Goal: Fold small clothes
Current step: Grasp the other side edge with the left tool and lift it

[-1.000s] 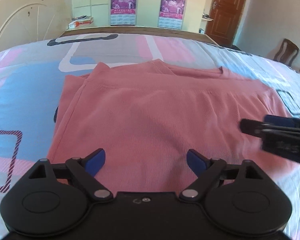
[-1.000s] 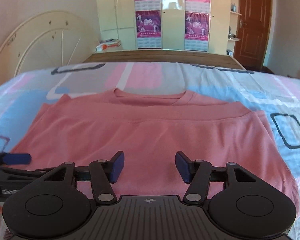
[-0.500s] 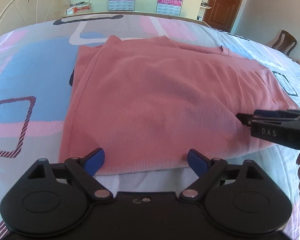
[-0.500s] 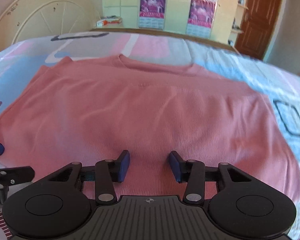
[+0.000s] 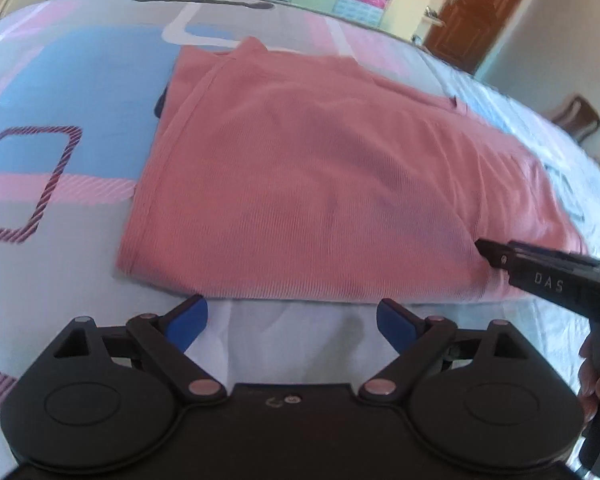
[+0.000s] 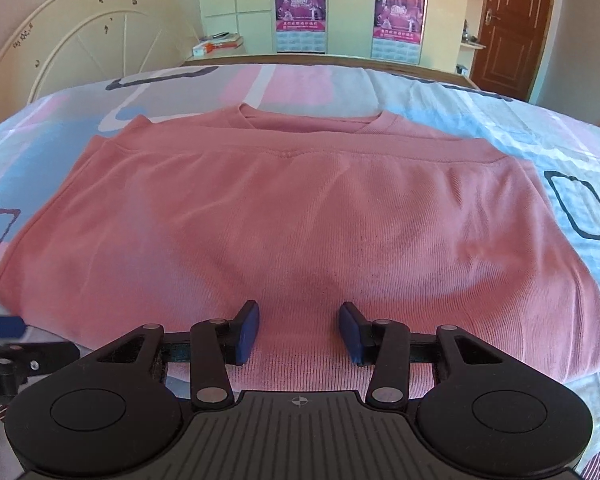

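Note:
A pink ribbed shirt (image 5: pixel 320 184) (image 6: pixel 300 208) lies flat on the patterned bed sheet (image 5: pixel 60 80), folded so that its hem sits just below the collar. My left gripper (image 5: pixel 292 312) is wide open over the white sheet, just short of the shirt's near left edge, with nothing between its blue pads. My right gripper (image 6: pixel 298 320) is partly open low over the near fold edge; pink fabric shows flat in the gap and the pads do not press it. In the left wrist view the right gripper (image 5: pixel 485 249) reaches in from the right onto the near edge.
A hand (image 5: pixel 596 384) holds the right gripper's handle. A cream headboard (image 6: pixel 80 48) leans on the far wall beside a wardrobe with posters (image 6: pixel 300 8). A brown door (image 6: pixel 512 28) and a chair (image 5: pixel 576 116) stand to the right.
My left gripper has drawn back off the shirt to its near left edge. My right gripper's jaws have narrowed and it has sunk closer to the near fold.

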